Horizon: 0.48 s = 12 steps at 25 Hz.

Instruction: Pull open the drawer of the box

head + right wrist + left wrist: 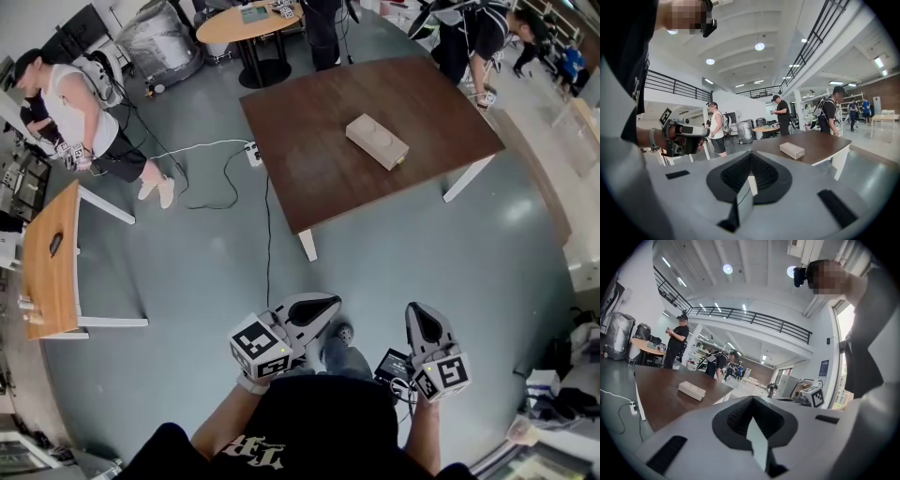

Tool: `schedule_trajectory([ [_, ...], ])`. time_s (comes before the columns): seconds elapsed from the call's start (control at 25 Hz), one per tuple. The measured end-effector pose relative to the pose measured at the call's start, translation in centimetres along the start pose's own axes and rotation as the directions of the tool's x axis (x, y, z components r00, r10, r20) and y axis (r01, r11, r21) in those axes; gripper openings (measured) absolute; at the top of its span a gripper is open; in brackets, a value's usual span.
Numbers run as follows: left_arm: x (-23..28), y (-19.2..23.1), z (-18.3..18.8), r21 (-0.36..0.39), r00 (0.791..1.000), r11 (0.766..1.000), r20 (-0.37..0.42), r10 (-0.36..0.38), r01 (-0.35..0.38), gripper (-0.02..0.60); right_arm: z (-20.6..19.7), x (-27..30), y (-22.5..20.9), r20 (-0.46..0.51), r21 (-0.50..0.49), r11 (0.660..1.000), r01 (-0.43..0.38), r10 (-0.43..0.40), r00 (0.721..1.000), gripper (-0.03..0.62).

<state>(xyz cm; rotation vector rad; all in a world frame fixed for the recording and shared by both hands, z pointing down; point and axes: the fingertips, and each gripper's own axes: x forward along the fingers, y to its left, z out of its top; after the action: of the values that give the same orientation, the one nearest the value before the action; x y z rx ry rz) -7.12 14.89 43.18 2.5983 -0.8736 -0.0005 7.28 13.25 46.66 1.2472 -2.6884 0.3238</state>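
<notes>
Pale oblong box (377,141) askew on dark table (309,183), power strip (253,153) on floor (187,281) beside table, left tongs (323,305) and right tongs (424,317) clenched empty, well short of table

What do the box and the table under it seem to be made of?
Box: pale beige and matte, with no shine. It looks like light wood or cardboard; the pictures do not settle which.
Table: dark brown top with a slight sheen, probably wood or wood veneer. Its legs are white, perhaps painted metal.
</notes>
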Motion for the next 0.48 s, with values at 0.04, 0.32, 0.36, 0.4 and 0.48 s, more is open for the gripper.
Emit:
schedule_trajectory([
  [0.04,0.5,0.0,0.0,-0.001,1.000,1.000,0.000,0.004,-0.004,0.003,0.0,0.1,-0.5,-0.003,-0.003,1.000,-0.007,0.007,1.000,-0.015],
  [0.32,4.1,-0.7,0.4,0.005,1.000,1.000,0.020,0.023,-0.023,0.003,0.9,0.7,-4.2,0.002,-0.029,0.998,-0.049,0.049,0.999,-0.014],
  [0.36,4.5,-0.9,0.5,0.007,0.999,1.000,0.025,0.025,-0.025,0.003,1.0,0.7,-4.6,0.004,-0.033,0.998,-0.053,0.053,0.999,-0.014],
  [0.4,4.8,-1.1,0.6,0.009,0.999,1.000,0.028,0.025,-0.026,0.003,1.2,0.7,-5.0,0.008,-0.037,0.998,-0.056,0.057,0.998,-0.015],
  [0.48,5.3,-1.5,0.6,0.015,0.999,1.000,0.029,0.025,-0.025,0.003,1.5,0.6,-5.4,0.016,-0.051,0.997,-0.059,0.060,0.998,-0.015],
])
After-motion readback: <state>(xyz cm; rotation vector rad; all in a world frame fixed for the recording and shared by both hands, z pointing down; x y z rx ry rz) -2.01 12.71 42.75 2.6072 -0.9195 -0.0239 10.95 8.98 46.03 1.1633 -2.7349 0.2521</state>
